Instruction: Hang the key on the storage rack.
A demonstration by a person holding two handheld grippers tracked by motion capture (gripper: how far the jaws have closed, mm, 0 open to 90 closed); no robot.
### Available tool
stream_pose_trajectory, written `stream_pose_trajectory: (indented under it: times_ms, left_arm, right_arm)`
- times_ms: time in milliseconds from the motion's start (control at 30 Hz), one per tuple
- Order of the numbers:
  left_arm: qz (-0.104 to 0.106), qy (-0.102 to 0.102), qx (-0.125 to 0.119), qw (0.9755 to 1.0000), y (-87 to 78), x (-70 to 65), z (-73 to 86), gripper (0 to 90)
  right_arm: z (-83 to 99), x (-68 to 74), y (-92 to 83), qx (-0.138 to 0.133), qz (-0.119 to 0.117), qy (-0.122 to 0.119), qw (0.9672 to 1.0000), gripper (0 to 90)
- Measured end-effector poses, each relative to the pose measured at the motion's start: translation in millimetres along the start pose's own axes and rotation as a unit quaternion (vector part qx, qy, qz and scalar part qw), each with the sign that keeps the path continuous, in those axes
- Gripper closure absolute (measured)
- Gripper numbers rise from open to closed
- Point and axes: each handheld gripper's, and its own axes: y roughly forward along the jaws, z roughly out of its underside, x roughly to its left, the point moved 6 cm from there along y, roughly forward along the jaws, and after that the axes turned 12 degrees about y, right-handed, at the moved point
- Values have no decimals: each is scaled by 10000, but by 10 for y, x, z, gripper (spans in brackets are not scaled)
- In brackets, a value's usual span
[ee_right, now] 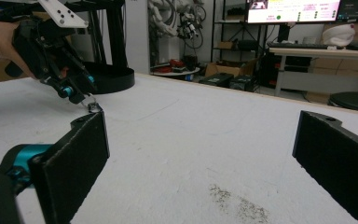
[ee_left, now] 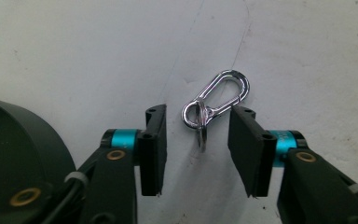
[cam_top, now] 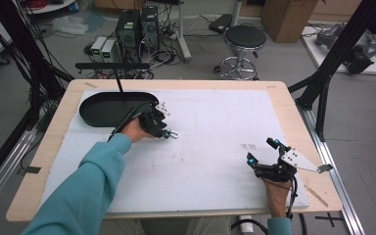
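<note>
Left gripper [ee_left: 196, 144], jaws parted, straddles a silver clip [ee_left: 216, 100] (untouched) on the white mat [cam_top: 215, 147]. Right gripper [cam_top: 263, 152] rests far off, spread wide.

Robotics lab, computer towers [cam_top: 137, 29], cables on floor, monitor [ee_right: 292, 10], workbenches

Glossy metal carabiner [ee_left: 219, 102] on a matt, perhaps paper sheet [ee_left: 98, 56].
</note>
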Motion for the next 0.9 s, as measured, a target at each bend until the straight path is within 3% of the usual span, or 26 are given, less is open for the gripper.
stream_pose_trajectory:
  times_ms: [100,367,900]
  left_arm:
    - [-44,15,111,9999,17,7,22,639]
    - [-83,48,98,9999,9,16,21,753]
    - [-8,53,68,10000,0,13,17,845]
  right_arm:
    - [0,0,0,0,0,0,10000,30]
    - [3,0,-5,26,12,33,10000,30]
    - [3,0,-4,23,14,32,10000,30]
